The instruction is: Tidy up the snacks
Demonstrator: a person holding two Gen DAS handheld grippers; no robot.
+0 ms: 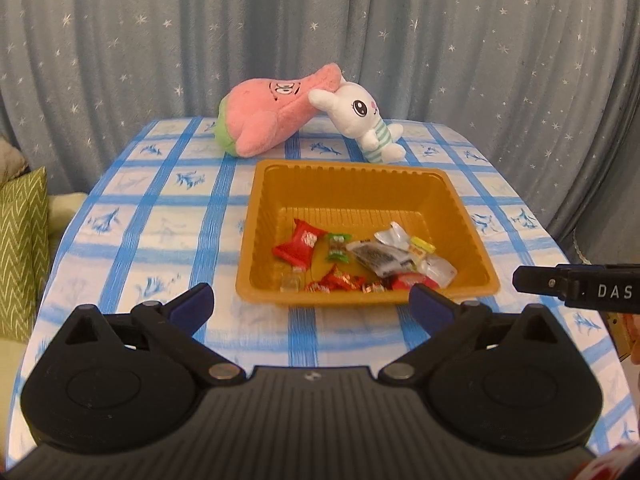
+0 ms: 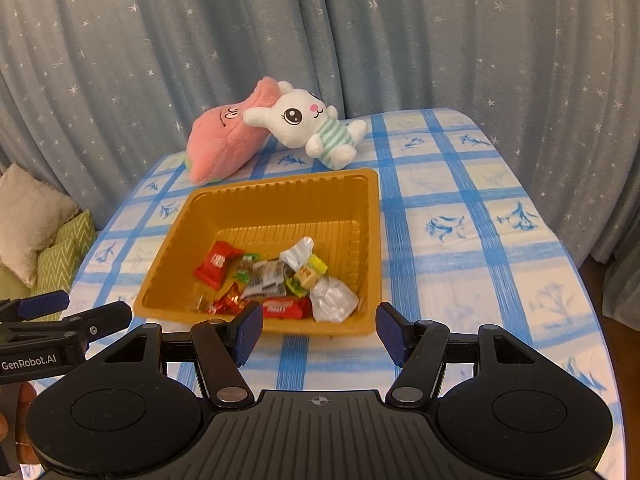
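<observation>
With the wrapped snacks (image 1: 360, 260) gathered in the ribbed golden plastic tray (image 1: 276, 184) on the blue-checked tablecloth (image 1: 160, 224), my left gripper (image 1: 310, 304) gapes wide and my right gripper (image 2: 318, 334) stands half-spread, both empty near the tray's front rim, presumably clear of finished work.

right tongs (image 1: 576, 286) side, at 3 o'clock in the left wrist view: "DAS", cut off by the picture's edge
left tongs (image 2: 66, 312) side, at 9 o'clock in the right wrist view: "GenRobot.AI"
snack wrappers (image 2: 276, 280) in the tray: print too small to read
</observation>
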